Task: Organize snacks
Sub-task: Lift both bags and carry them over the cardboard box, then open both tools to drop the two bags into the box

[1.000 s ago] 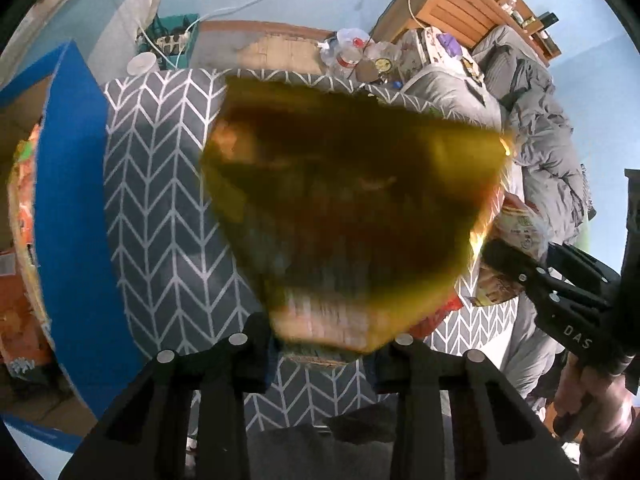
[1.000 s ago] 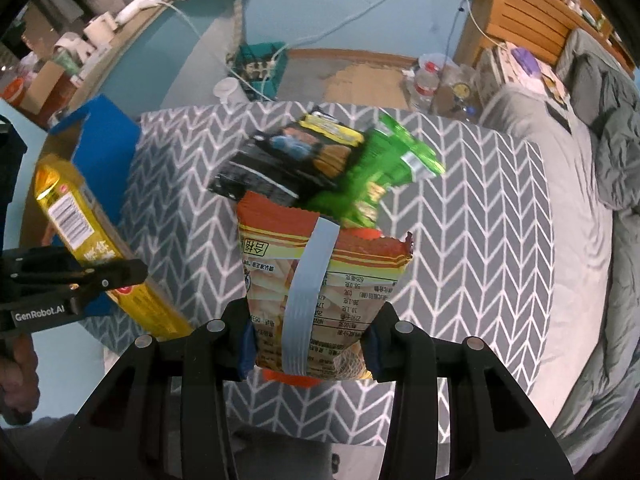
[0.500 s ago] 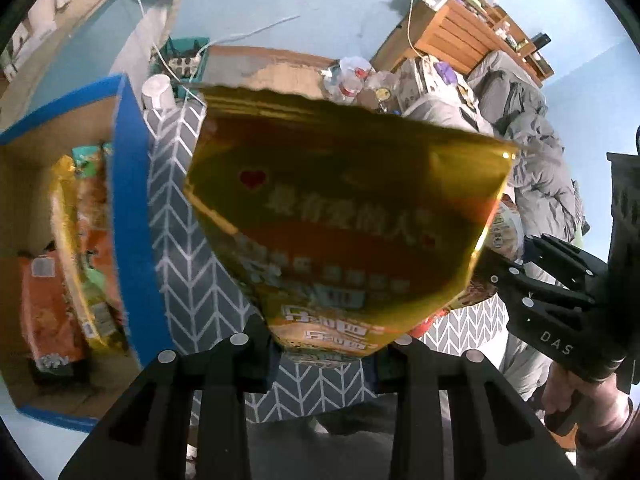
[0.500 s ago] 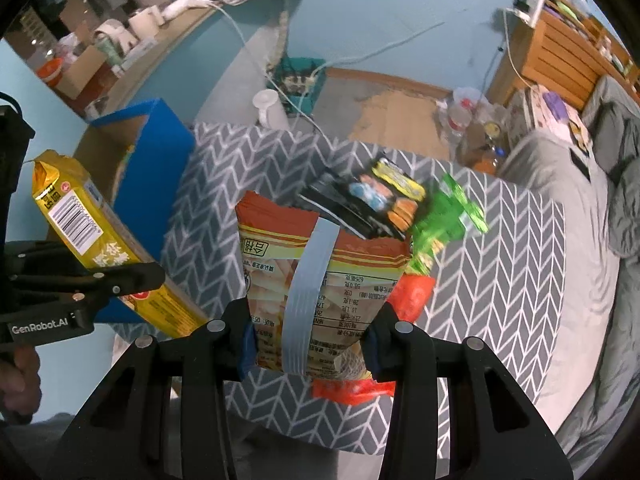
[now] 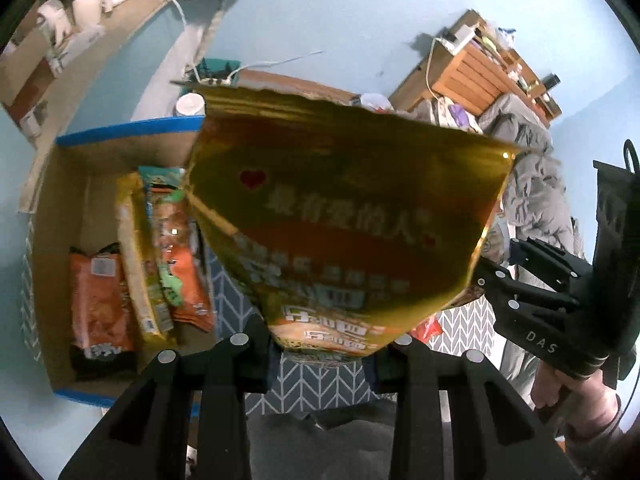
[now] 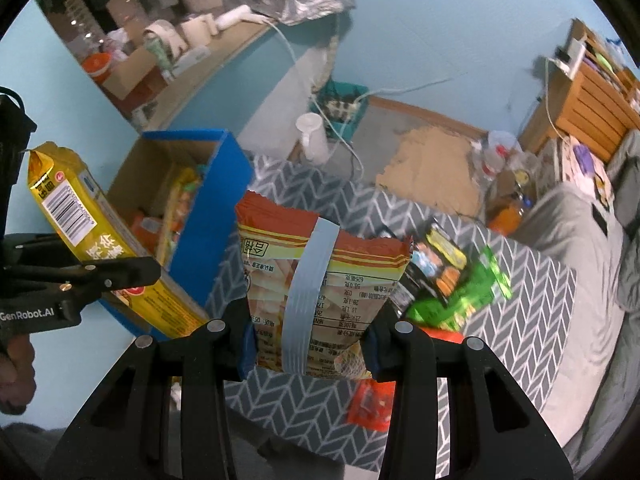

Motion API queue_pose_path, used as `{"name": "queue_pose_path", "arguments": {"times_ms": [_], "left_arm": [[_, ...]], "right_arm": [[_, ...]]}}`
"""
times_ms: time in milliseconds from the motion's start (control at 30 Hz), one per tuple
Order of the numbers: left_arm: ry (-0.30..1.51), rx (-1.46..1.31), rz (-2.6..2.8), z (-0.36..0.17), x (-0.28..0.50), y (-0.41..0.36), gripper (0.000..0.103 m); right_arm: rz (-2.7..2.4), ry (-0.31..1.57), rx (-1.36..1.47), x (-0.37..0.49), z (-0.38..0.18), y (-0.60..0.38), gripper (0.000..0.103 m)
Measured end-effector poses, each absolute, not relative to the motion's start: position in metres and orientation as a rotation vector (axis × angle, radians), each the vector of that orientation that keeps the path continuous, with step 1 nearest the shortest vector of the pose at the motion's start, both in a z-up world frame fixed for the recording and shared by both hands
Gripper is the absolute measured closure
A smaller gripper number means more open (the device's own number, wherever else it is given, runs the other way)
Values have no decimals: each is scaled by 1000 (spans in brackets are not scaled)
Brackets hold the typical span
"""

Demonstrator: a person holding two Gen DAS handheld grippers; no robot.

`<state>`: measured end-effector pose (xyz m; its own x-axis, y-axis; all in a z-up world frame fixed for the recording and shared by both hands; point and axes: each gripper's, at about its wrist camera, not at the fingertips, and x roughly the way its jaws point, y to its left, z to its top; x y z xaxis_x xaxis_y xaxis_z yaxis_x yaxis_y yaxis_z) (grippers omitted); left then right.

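Note:
My left gripper [image 5: 320, 348] is shut on a gold snack bag [image 5: 348, 216] and holds it in the air beside the blue cardboard box [image 5: 120, 130]; the bag also shows in the right wrist view [image 6: 92, 240]. The box holds several snack packs [image 5: 156, 256]. My right gripper [image 6: 308, 336] is shut on an orange snack bag [image 6: 320, 280] with a pale blue strip, held above the chevron-patterned surface [image 6: 520, 320]. A black pack [image 6: 436, 260], a green pack [image 6: 468, 292] and a red pack [image 6: 370, 404] lie on that surface.
The blue box [image 6: 212, 216] stands at the left edge of the chevron surface. Behind it are a white cup [image 6: 312, 136], cables and a power strip [image 6: 340, 108]. A wooden shelf [image 6: 592, 100] and grey bedding [image 6: 580, 220] are at the right.
Both grippers have swung left with their bags. The blue box and its contents have come into fuller view. The loose packs on the surface have shifted right in the right wrist view.

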<state>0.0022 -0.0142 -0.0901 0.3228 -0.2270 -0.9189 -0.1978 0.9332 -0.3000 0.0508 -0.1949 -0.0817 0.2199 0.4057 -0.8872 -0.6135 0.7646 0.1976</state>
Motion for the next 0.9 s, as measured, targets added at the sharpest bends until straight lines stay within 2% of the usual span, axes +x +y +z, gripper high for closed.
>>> {"name": "queue_pose_path", "arguments": {"times_ms": [533, 900], "left_arm": [[1160, -485, 97, -50, -31, 49, 71], [1175, -500, 187, -55, -60, 94, 71]], "right_arm": [[884, 1105, -255, 40, -57, -120, 63], [978, 1124, -283, 26, -64, -64, 63]]}}
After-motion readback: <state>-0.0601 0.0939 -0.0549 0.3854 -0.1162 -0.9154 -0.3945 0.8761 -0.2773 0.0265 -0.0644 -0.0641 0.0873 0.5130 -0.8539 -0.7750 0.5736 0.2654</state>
